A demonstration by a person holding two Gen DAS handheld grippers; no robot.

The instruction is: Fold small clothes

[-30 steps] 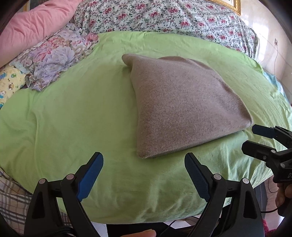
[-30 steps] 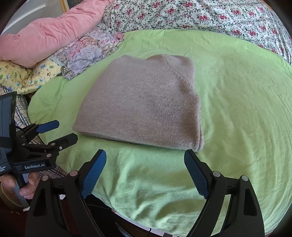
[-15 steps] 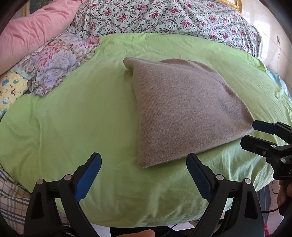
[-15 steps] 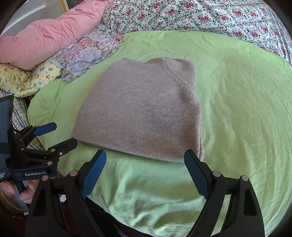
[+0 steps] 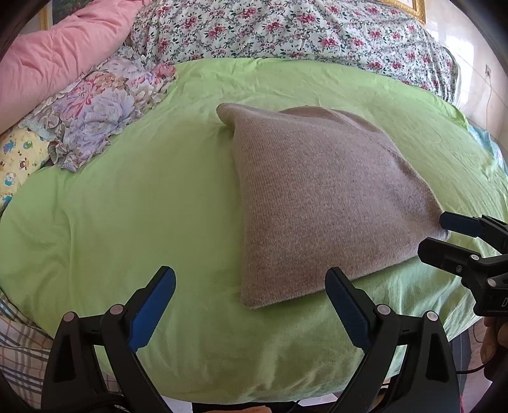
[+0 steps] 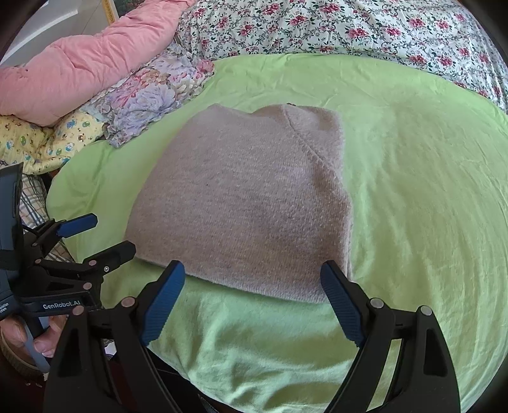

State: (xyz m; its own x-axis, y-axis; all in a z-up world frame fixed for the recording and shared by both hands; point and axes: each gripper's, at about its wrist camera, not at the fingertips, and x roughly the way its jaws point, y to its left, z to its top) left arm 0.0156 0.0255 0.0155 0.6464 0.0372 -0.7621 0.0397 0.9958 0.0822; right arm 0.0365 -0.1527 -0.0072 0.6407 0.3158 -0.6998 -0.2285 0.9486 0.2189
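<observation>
Both grippers have advanced toward the folded sweater (image 5: 324, 203). The right gripper (image 6: 252, 282) now straddles its near edge; the left gripper (image 5: 250, 290) brackets its near-left corner.

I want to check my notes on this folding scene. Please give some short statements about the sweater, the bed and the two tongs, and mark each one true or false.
1. The grey-brown sweater lies folded on the green sheet. True.
2. The left tongs are shut on the sweater. False: they are open and hold nothing.
3. The right tongs are open, at the near edge of the sweater. True.
4. A pink quilt lies on top of the sweater. False: it lies at the far left, apart from the sweater.
5. A flowered cover lies beyond the green sheet. True.
</observation>
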